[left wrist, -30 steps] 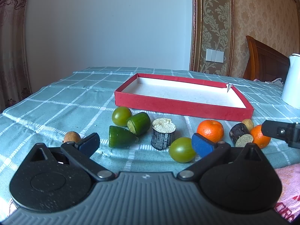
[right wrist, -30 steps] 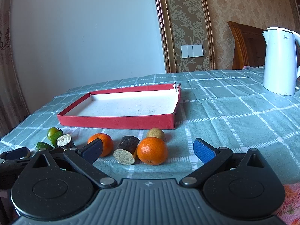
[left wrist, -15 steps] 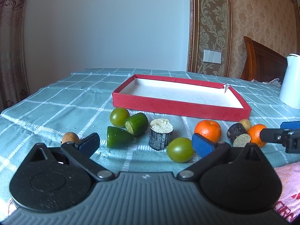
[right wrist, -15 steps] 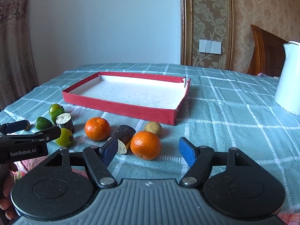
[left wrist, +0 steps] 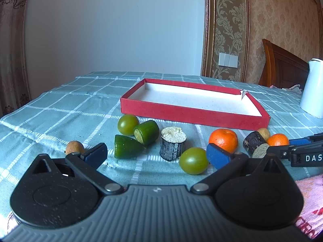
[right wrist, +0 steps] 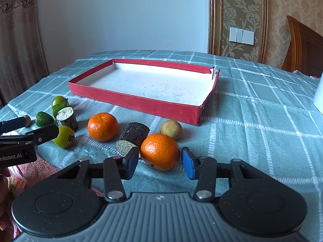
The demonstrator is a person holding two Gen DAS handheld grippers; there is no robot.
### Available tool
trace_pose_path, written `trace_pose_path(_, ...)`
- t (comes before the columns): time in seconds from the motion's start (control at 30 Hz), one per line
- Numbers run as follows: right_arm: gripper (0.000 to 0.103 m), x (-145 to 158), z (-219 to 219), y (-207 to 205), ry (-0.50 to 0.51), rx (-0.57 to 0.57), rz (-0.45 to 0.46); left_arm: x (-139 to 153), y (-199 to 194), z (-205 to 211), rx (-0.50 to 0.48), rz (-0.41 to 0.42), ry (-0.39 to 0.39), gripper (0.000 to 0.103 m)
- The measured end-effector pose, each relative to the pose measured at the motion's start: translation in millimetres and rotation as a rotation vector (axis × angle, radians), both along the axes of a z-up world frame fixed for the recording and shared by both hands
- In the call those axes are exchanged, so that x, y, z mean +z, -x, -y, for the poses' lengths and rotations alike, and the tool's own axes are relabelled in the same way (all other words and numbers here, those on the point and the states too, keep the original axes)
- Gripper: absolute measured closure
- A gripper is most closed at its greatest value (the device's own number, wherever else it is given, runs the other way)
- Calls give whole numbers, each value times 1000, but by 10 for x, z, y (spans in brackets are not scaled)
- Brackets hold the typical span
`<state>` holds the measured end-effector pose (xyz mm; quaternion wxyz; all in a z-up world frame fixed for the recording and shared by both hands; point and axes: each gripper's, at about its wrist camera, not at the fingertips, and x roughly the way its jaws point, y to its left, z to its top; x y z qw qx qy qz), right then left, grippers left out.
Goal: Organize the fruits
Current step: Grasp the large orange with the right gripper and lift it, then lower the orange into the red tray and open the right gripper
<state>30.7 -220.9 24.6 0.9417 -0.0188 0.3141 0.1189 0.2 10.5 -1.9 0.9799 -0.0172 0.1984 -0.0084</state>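
Note:
An empty red tray (right wrist: pixel 133 100) (left wrist: pixel 193 114) lies on the checked tablecloth. In front of it lie two oranges, green tomatoes, green cucumber pieces, dark cut stumps and small brown fruits. My right gripper (right wrist: pixel 159 162) is open, its blue pads on either side of the nearer orange (right wrist: pixel 159 151), not touching it. The other orange (right wrist: pixel 103 126) lies further left. My left gripper (left wrist: pixel 156 155) is open and empty, low over the cloth, with a green tomato (left wrist: pixel 193 160) just inside its right pad and a dark stump (left wrist: pixel 173 143) ahead.
A white kettle (left wrist: pixel 311 88) stands at the right, beyond the tray. A pink towel (left wrist: pixel 311 197) lies at the near table edge. A wooden chair (right wrist: pixel 302 48) stands behind the table. A small brown fruit (right wrist: pixel 170 129) lies beside the tray's near corner.
My right gripper has swung left and forward, and narrowed its pads around the nearer orange. My left gripper has barely moved.

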Motion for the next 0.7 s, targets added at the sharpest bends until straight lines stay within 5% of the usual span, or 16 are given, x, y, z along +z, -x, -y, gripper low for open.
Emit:
trace_pose_path(0.37,61,313,86,31,-37,-18,105,-5,-3,18,4,-1,-9,0)
trace_pose_path(0.47,61,466,102,-242,-31,-40,136,-5,-1,26,6,-3,-14,0)
trace_pose_path(0.7,61,326,35,-1039,10,-81,49,-7,-20,2,14,-18,-6,0)
